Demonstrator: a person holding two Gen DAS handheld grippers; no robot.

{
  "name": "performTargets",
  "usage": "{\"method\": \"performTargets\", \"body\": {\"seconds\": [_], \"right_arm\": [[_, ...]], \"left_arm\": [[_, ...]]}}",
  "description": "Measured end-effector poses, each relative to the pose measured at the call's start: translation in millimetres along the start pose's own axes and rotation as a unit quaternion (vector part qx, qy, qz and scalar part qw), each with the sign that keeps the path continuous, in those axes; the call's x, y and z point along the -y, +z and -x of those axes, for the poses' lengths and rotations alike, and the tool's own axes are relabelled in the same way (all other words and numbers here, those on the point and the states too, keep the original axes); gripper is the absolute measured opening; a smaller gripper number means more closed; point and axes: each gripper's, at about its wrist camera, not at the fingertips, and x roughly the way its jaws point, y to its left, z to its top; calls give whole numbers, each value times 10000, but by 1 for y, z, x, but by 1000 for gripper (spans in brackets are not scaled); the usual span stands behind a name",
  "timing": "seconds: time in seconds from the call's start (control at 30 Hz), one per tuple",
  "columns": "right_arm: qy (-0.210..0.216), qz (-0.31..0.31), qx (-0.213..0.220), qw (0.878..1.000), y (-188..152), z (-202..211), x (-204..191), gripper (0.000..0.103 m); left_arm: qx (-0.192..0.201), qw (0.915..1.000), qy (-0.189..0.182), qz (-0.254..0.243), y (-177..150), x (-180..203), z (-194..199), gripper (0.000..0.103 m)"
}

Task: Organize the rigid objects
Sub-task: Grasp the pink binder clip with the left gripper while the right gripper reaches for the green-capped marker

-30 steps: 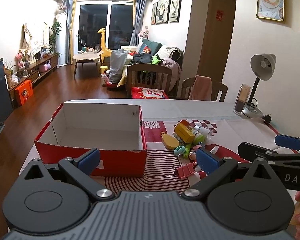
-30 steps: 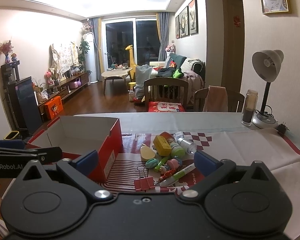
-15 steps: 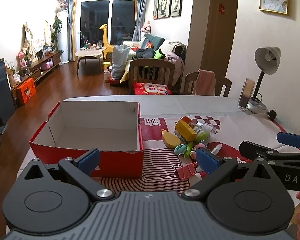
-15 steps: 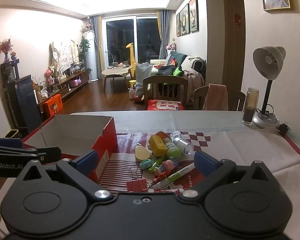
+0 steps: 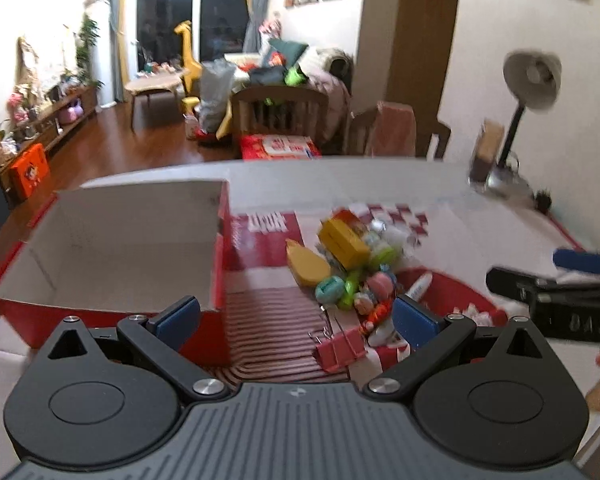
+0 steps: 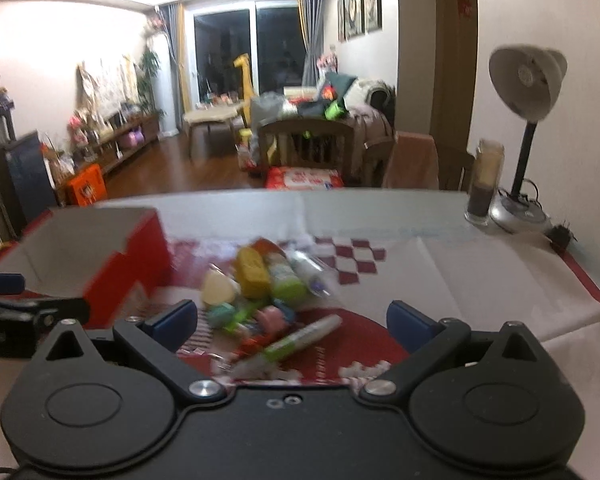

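A red cardboard box [image 5: 112, 248] with a white, empty inside stands open on the table's left; its corner [image 6: 132, 256] shows in the right wrist view. To its right lies a pile of small things: a yellow block [image 5: 342, 242], a yellow oval piece [image 5: 308, 266], a teal roll [image 5: 329, 290], a pink binder clip [image 5: 340, 350] and a green-and-white marker [image 6: 296, 342]. My left gripper [image 5: 296, 320] hovers open above the box's near right corner. My right gripper [image 6: 292, 322] is open over the pile's near edge, holding nothing.
A red-and-white patterned mat [image 6: 440, 276] covers the table. A grey desk lamp [image 6: 526, 80], a dark-bottomed glass jar [image 6: 483, 182] and a black plug [image 6: 562, 236] stand at the far right. Wooden chairs [image 5: 280, 114] sit behind the far edge.
Both grippers have moved forward and down toward the pile, which now looks larger and blurred. Their jaws stay open and nothing has been picked up.
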Motion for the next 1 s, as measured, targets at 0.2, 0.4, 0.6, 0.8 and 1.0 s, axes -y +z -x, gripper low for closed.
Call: {"method": "performTargets", "body": {"seconds": [0.2,0.4,0.6,0.8,1.0], "right_arm": [[-7,194,-391,9990,-5,-47,17,95],[-74,222,-765,9968,-10,-94,23,90],[-182,11,-1134,9934,-16,-129,26,81],[-157,-327,-1294,9909,-13,-150,23,81],[-252,-440,-1576,9862,-15,-168,17,78]], "left_arm": [[-249,9992,44,-295,-12,22,-44,103],[-441,9984,179,-305,-16,35,-80,103],[-696,9964,385,-285,-24,43,-111,103],[-740,9953,604,-129,-26,43,-128,103],[-944,9926,757,63,-27,43,-146,103]]}}
